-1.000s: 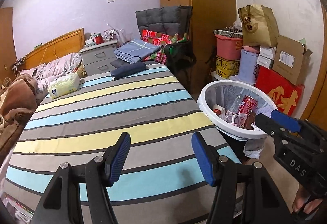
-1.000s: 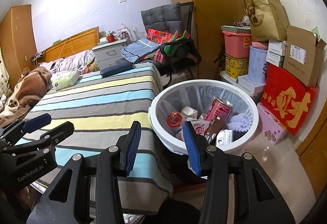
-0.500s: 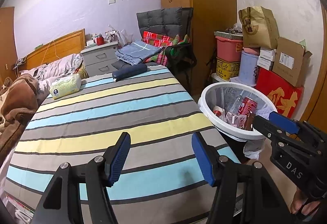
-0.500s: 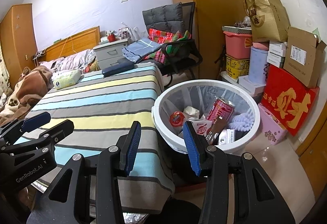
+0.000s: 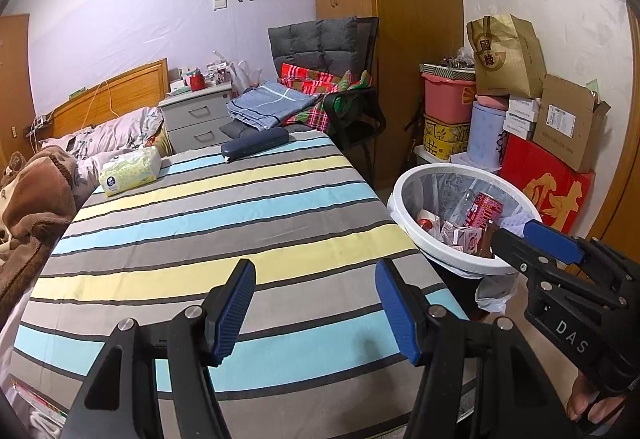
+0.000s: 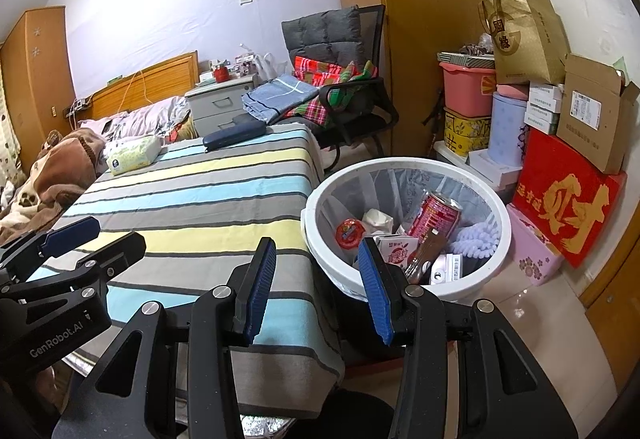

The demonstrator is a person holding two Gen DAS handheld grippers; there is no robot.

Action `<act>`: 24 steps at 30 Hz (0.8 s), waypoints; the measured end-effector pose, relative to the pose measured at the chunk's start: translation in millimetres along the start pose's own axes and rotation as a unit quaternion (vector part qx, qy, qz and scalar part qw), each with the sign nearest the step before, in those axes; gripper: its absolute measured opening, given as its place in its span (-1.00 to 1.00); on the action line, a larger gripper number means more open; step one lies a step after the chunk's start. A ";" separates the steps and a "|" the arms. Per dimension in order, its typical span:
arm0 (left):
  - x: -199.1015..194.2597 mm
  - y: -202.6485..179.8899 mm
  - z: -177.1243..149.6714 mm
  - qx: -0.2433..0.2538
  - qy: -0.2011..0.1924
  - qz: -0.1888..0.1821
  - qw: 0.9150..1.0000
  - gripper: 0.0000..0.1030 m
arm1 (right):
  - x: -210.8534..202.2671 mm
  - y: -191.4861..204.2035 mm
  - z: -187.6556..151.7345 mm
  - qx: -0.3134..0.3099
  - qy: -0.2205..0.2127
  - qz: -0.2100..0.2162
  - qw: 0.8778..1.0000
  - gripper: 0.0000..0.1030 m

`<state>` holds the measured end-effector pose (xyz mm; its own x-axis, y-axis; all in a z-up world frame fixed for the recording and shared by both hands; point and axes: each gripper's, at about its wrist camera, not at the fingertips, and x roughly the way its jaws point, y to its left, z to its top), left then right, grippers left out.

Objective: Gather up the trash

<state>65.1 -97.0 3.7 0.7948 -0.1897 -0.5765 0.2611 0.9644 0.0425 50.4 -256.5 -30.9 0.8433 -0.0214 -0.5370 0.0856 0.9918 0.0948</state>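
A white waste bin point(image 6: 496, 199) point(image 5: 404, 183) with a clear liner stands on the floor by the foot of the striped bed point(image 5: 208, 223) point(image 6: 192, 199). Inside lie a red drink can point(image 6: 438, 217) point(image 5: 485, 210), a small carton point(image 6: 398, 251), a round red lid point(image 6: 350, 233) and crumpled paper point(image 6: 376, 219). My left gripper point(image 5: 316, 303) hovers open over the bedspread, nothing between its blue pads. Also open and empty, my right gripper point(image 6: 316, 289) hangs at the bed's corner, just in front of the bin. Each gripper shows at the edge of the other's view.
On the bed lie a tissue pack point(image 5: 130, 171), a dark blue case point(image 5: 255, 143) and a brown blanket point(image 5: 32, 199). A chair point(image 5: 332, 95) with folded cloths stands beyond. Stacked boxes point(image 6: 568, 179) and tubs point(image 6: 468, 91) crowd the right wall behind the bin.
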 end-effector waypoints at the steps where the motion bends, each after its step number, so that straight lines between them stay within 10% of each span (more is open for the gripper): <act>1: 0.1 0.1 0.2 0.000 0.000 -0.001 1.000 0.20 | 0.0 -0.1 -0.4 0.000 0.000 0.000 1.000 -0.14; 24: -1.9 2.3 0.1 -0.001 0.000 0.000 1.000 0.20 | -0.1 1.5 -0.7 0.000 0.001 0.002 1.000 -0.14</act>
<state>64.2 -94.4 4.9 0.7949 -0.1890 -0.5766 0.2591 0.9650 0.0408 50.1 -254.9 -31.3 0.8430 -0.0166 -0.5377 0.0814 0.9920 0.0970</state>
